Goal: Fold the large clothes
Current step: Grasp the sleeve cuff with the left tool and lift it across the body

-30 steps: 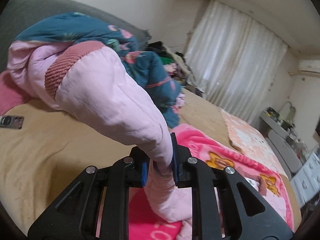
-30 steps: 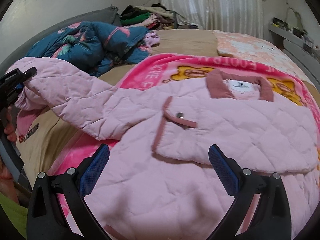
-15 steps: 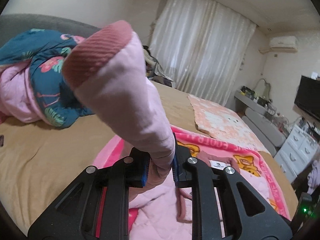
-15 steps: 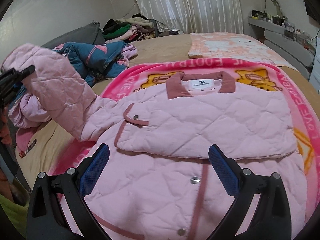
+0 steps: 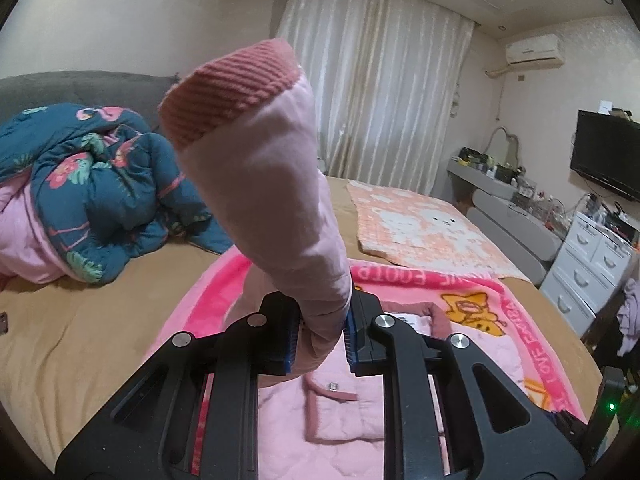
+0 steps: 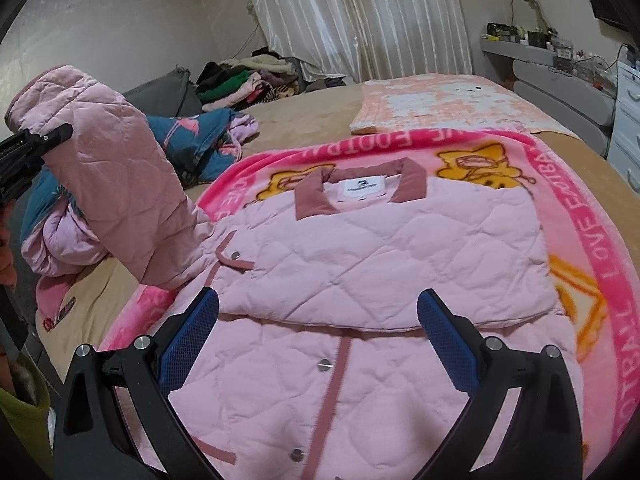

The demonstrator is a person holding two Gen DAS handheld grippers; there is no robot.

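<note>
A pink quilted jacket (image 6: 384,264) lies front up on a bright pink blanket (image 6: 592,216), its dusty-rose collar toward the curtains. One sleeve is folded across the chest. My left gripper (image 5: 320,336) is shut on the other sleeve (image 5: 276,184), which stands up in front of the camera with its ribbed rose cuff (image 5: 232,88) on top. In the right wrist view that lifted sleeve (image 6: 120,184) rises at the left, with the left gripper (image 6: 36,144) clamped near its end. My right gripper (image 6: 316,332) hovers open over the jacket's lower front, nothing between its blue pads (image 6: 448,340).
A teal flowered quilt (image 5: 100,184) is heaped at the left of the tan bed (image 5: 80,320). A peach blanket (image 5: 424,224) lies further back. Piled clothes (image 6: 248,76) sit by the curtains. Grey shelves and a white drawer chest (image 5: 588,264) stand at the right.
My left gripper has lifted the sleeve and swung it over toward the jacket's body. The right gripper has drifted along above the jacket and stayed open.
</note>
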